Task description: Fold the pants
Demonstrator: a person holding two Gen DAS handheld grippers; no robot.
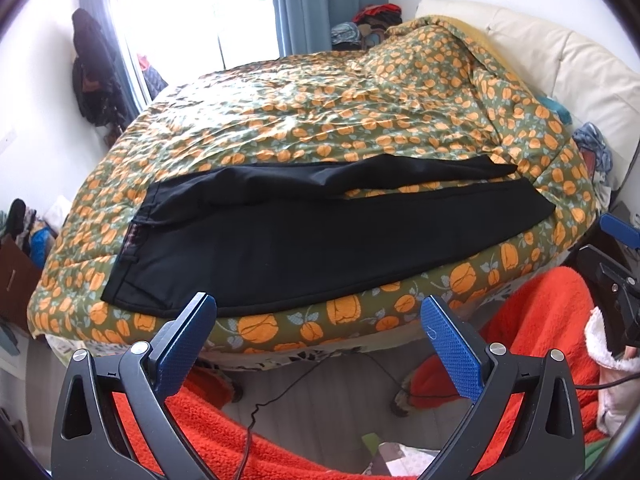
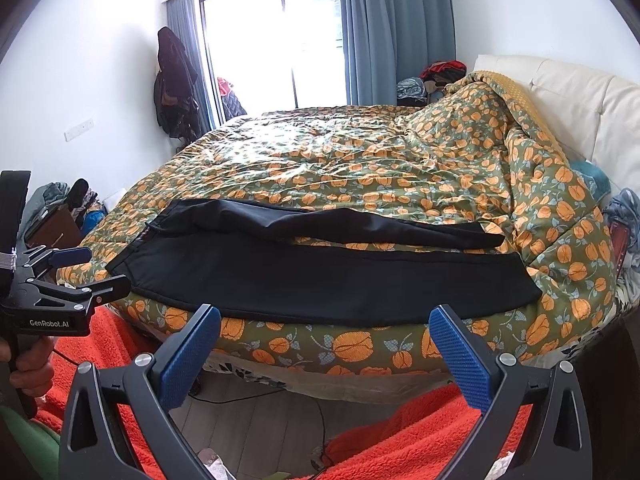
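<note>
Black pants (image 1: 304, 236) lie flat across the near edge of the bed, waistband at the left, two legs running right with a gap of quilt between them. They also show in the right wrist view (image 2: 320, 280). My left gripper (image 1: 318, 308) is open and empty, held just short of the pants' near hem. My right gripper (image 2: 324, 320) is open and empty, just below the bed edge in front of the pants. The left gripper shows at the left edge of the right wrist view (image 2: 76, 276), open. The right gripper shows at the right edge of the left wrist view (image 1: 616, 240).
The bed's quilt (image 2: 360, 168) is green with orange flowers. A cream headboard (image 2: 580, 100) stands at the right. An orange fleece (image 2: 420, 432) covers the person's legs below. A cable (image 1: 272, 400) lies on the grey floor. A bright window and blue curtains (image 2: 392, 28) stand behind.
</note>
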